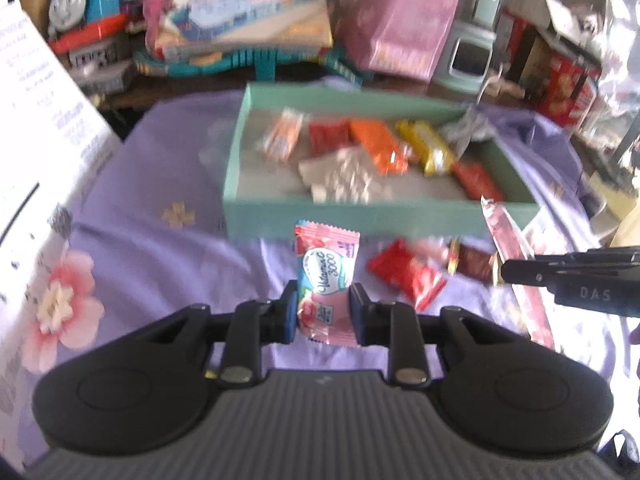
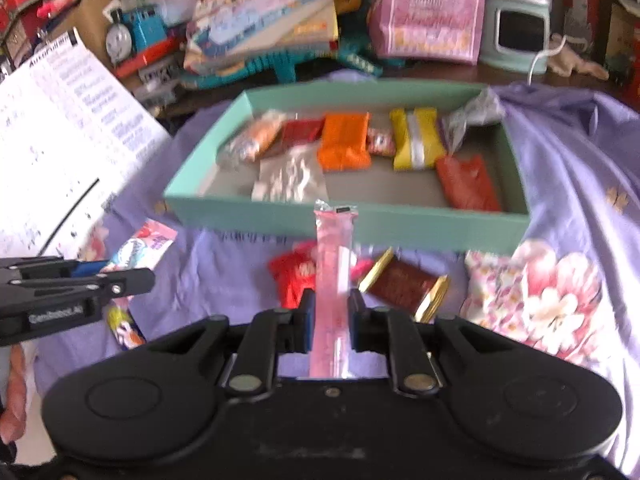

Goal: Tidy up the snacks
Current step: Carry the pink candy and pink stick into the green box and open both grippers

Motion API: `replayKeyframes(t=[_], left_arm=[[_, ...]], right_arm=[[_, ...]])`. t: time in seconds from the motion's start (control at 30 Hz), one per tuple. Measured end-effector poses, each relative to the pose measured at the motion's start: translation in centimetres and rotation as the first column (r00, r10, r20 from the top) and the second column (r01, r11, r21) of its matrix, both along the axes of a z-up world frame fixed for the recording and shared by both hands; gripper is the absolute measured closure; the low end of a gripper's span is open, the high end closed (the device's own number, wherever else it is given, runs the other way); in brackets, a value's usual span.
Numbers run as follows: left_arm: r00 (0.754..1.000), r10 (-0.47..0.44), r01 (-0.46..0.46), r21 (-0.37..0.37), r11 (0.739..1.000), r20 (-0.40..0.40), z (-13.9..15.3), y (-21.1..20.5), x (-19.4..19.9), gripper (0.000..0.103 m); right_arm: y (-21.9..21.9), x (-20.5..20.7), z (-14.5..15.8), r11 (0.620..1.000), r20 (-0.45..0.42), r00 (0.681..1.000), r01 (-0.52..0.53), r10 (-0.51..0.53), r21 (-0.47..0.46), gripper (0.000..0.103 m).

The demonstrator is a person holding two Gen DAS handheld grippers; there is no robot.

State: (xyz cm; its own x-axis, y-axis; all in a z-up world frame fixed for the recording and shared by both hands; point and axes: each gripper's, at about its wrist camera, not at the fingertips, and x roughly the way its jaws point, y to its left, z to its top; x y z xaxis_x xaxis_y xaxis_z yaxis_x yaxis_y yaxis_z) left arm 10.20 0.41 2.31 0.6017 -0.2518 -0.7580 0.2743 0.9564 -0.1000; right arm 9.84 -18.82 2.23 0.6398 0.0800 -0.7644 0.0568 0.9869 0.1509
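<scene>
Left wrist view first: my left gripper (image 1: 323, 312) has its jaws clamped on a pink vitamin candy sachet (image 1: 326, 276), which stands upright between the blue pads, above the lilac floral cloth (image 1: 160, 184). Straight ahead sits the mint-green tray (image 1: 360, 216), its near wall just beyond the sachet. Inside it I see an orange packet (image 1: 378, 146), a yellow packet (image 1: 430, 146), a silvery packet (image 1: 340, 176) near the front wall, and a red packet (image 1: 476, 180) toward the tray's right front corner (all rather blurred). On the cloth before the tray's near wall lie a red wrapper (image 1: 404, 272) and a brown gold-edged bar (image 1: 474, 264). The right gripper's dark fingers poke in at the right edge, holding the long pink stick.

Right wrist view now: my right gripper (image 2: 330, 316) is clenched on that long pink stick pack (image 2: 334, 264), which rises upright with its top edge in front of the tray's (image 2: 400, 228) near wall. The red wrapper (image 2: 292, 276) and brown bar (image 2: 404, 284) lie on the cloth just behind it. At the left edge, the left gripper (image 2: 132, 280) holds its sachet (image 2: 140, 246). Beyond the tray's far wall stand a blue toy train (image 2: 136, 36) and a pink bag (image 2: 430, 8).
</scene>
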Motion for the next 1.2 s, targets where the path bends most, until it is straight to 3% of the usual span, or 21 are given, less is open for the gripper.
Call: replayKeyframes(t=[0.2, 0.37, 0.73, 1.0, 1.07, 1.1, 1.13, 1.17, 1.2], left_arm=[[0.998, 0.011, -0.010, -0.002, 1.000, 0.066, 3.0, -0.4, 3.8, 0.077], [0.998, 0.015, -0.014, -0.016, 1.000, 0.062, 3.5, -1.5, 8.4, 0.077], [0.999, 0.032, -0.032, 0.042, 0.999, 0.012, 0.1, -3.1, 16.5, 0.077], [0.999, 0.034, -0.033, 0.088, 0.996, -0.010, -2.4, -3.5, 18.3, 0.075], [0.999, 0.051, -0.050, 0.100, 0.994, -0.005, -2.7, -3.4, 18.3, 0.067], [0.998, 0.062, -0.062, 0.107, 0.992, 0.002, -2.7, -3.4, 18.3, 0.048], [0.997, 0.073, -0.073, 0.113, 0.991, 0.009, -2.7, -3.4, 18.3, 0.025], [0.996, 0.082, -0.084, 0.116, 0.990, 0.019, -2.6, -3.4, 18.2, 0.014], [0.995, 0.093, -0.096, 0.119, 0.988, 0.037, -2.4, -3.5, 17.9, 0.000]], right_arm=[[-2.6, 2.5, 2.7, 0.999, 0.056, 0.998, 0.042, -0.042, -0.001, 0.087], [-4.3, 6.1, 3.6, 0.997, 0.082, 0.994, 0.074, -0.073, -0.018, 0.087], [-6.7, 14.2, 1.6, 0.994, 0.050, 0.994, 0.097, -0.095, -0.046, 0.087], [-6.8, 16.8, -1.5, 0.996, -0.004, 0.997, 0.082, -0.082, -0.042, 0.086], [-6.8, 17.0, -1.8, 0.996, -0.020, 0.997, 0.080, -0.081, -0.034, 0.085], [-6.8, 17.0, -1.9, 0.996, -0.023, 0.996, 0.084, -0.085, -0.032, 0.080], [-6.7, 16.9, -1.7, 0.996, -0.019, 0.996, 0.087, -0.088, -0.033, 0.065], [-6.7, 16.7, -1.6, 0.995, -0.014, 0.996, 0.090, -0.091, -0.034, 0.053], [-6.7, 16.5, -1.4, 0.995, -0.007, 0.995, 0.097, -0.097, -0.037, 0.034]])
